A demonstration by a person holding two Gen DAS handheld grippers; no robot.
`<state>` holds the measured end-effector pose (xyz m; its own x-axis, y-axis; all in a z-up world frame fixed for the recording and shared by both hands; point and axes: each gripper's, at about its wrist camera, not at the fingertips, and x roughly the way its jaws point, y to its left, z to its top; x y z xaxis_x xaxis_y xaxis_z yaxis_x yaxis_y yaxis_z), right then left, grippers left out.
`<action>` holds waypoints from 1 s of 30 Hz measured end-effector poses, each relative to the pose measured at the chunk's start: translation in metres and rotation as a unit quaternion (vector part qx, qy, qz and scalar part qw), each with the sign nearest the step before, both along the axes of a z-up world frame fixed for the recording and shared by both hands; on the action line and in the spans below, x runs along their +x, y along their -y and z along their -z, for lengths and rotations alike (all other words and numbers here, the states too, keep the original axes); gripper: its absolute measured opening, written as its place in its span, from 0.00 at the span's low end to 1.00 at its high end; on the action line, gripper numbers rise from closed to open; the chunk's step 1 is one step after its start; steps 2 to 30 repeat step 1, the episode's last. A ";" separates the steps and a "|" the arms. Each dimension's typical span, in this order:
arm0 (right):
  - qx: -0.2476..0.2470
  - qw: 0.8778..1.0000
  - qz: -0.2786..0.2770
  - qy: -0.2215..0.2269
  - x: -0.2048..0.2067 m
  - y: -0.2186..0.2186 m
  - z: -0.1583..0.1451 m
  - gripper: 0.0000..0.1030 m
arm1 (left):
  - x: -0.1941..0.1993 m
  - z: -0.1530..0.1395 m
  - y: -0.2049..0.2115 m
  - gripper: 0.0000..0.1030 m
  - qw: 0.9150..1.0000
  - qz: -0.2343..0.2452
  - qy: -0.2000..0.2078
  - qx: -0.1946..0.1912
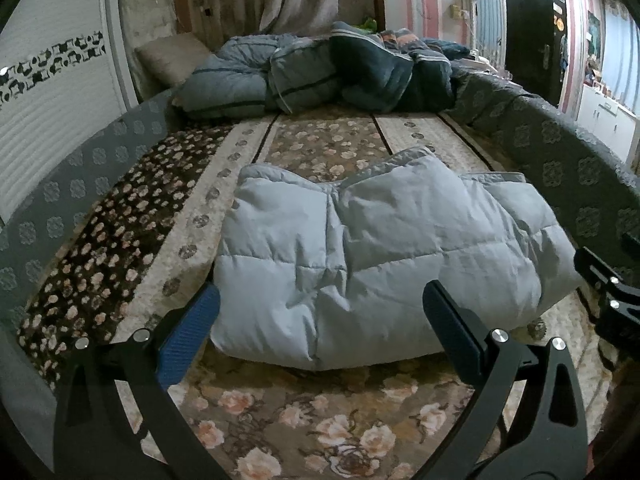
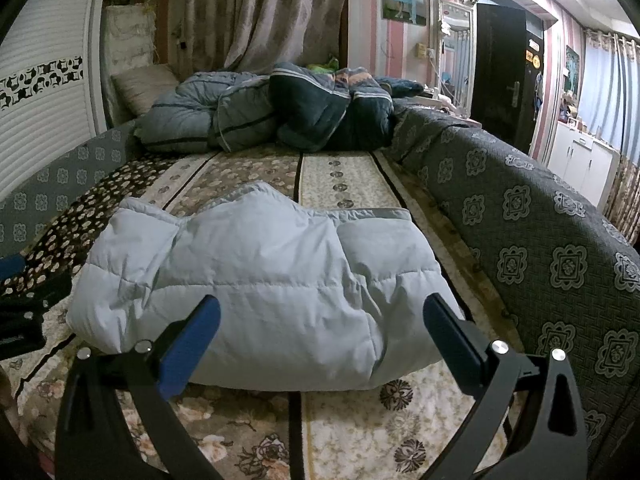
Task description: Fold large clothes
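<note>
A pale blue puffy quilted jacket lies folded into a thick bundle on the floral bed cover. It also shows in the right wrist view. My left gripper is open, just in front of the bundle's near edge, holding nothing. My right gripper is open too, its blue pads at the bundle's near edge, holding nothing. The right gripper's black frame shows at the right edge of the left wrist view. The left gripper's frame shows at the left edge of the right wrist view.
A heap of blue and dark quilts and a pillow lie at the far end of the bed. A grey patterned padded rail runs along the right side, another along the left. A white wardrobe stands on the left.
</note>
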<state>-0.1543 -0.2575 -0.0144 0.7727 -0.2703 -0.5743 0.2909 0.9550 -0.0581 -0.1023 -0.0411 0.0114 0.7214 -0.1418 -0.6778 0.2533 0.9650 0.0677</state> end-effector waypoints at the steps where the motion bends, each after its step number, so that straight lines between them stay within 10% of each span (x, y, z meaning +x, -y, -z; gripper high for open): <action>1: -0.001 1.000 0.000 0.000 0.000 0.000 0.000 0.98 | 0.000 0.000 0.000 0.97 1.000 0.000 0.000 0.000; 30: -0.001 1.000 0.000 0.000 0.000 0.000 0.000 0.98 | 0.000 0.000 0.000 0.97 1.000 0.000 0.000 0.000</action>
